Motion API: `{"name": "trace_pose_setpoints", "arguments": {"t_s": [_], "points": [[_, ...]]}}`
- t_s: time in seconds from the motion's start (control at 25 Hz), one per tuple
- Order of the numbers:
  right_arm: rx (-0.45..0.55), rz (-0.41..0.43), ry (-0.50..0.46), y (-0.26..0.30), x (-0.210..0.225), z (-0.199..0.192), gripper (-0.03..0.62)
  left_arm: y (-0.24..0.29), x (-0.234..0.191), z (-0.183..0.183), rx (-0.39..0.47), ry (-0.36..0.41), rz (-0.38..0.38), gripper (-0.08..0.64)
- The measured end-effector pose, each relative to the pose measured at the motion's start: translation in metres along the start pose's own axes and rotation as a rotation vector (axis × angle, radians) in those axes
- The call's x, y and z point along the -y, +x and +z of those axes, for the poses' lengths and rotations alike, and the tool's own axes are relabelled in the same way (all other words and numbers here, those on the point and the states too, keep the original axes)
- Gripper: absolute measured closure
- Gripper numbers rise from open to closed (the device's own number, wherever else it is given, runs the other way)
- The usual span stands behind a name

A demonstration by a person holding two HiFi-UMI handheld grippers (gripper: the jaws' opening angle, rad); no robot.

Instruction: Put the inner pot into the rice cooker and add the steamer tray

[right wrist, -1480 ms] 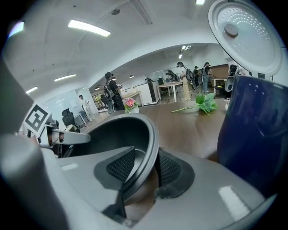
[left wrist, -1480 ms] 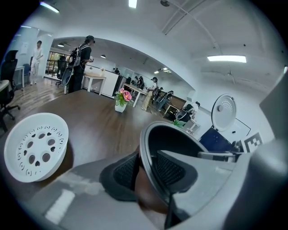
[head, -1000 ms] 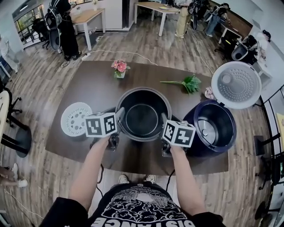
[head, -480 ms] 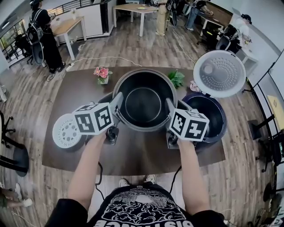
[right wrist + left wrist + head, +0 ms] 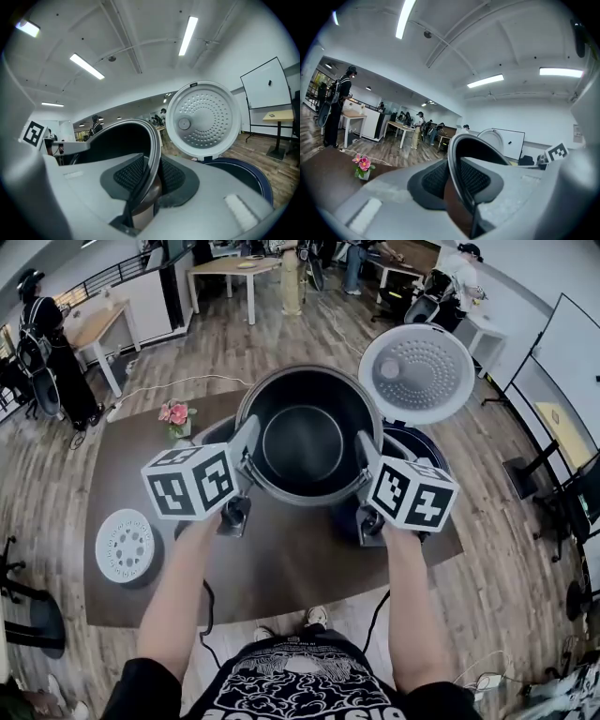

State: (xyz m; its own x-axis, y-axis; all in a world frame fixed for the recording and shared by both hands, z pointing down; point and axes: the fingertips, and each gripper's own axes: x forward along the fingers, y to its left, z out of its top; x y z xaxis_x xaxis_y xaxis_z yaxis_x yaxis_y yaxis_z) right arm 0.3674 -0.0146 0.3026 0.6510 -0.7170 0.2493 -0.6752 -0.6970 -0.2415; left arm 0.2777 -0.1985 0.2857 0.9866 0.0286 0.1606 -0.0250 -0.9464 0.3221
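Inner pot (image 5: 303,437), its rim clamped on opposite sides by left tongs (image 5: 247,463) and right tongs (image 5: 364,465), hung over the desk (image 5: 300,563) beside the open rice cooker (image 5: 253,177). The steamer tray (image 5: 124,545) lay near the desk's left edge. Neither step was done.

The right gripper (image 5: 153,176) grips the inner pot (image 5: 117,140) beside the open rice cooker (image 5: 248,171).

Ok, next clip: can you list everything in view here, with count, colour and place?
inner pot: one, dark grey, held above the table between both claws
rice cooker: one, dark blue, white lid open, table's right end
steamer tray: one, white, table's left end
flowers: one bunch, pink, table's far-left edge
table: one, dark brown, centre
bystander: one, dark clothes, far left
left claw: one, grey, shut on the pot's left rim
right claw: one, grey, shut on the pot's right rim
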Motion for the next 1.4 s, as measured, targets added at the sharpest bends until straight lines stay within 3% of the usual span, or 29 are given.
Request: {"name": "trace_pose_setpoints", "arguments": {"t_s": [0.4, 0.76, 1.0, 1.4], "points": [[0.101, -0.122, 0.026, -0.051, 0.05, 0.038, 0.505, 0.033, 0.071, 0.023, 0.021, 0.051, -0.147, 0.476], [0.132, -0.259, 0.061, -0.1, 0.12, 0.037, 0.511, 0.08, 0.142, -0.004, -0.033, 0.054, -0.289, 0.476], [0.105, -0.308, 0.083, -0.114, 0.158, 0.021, 0.508, 0.104, 0.168, -0.032, -0.087, 0.047, -0.322, 0.476], [0.026, -0.333, 0.12, -0.096, 0.194, -0.003, 0.509, 0.14, 0.168, -0.068, -0.172, 0.011, -0.305, 0.476]]}}
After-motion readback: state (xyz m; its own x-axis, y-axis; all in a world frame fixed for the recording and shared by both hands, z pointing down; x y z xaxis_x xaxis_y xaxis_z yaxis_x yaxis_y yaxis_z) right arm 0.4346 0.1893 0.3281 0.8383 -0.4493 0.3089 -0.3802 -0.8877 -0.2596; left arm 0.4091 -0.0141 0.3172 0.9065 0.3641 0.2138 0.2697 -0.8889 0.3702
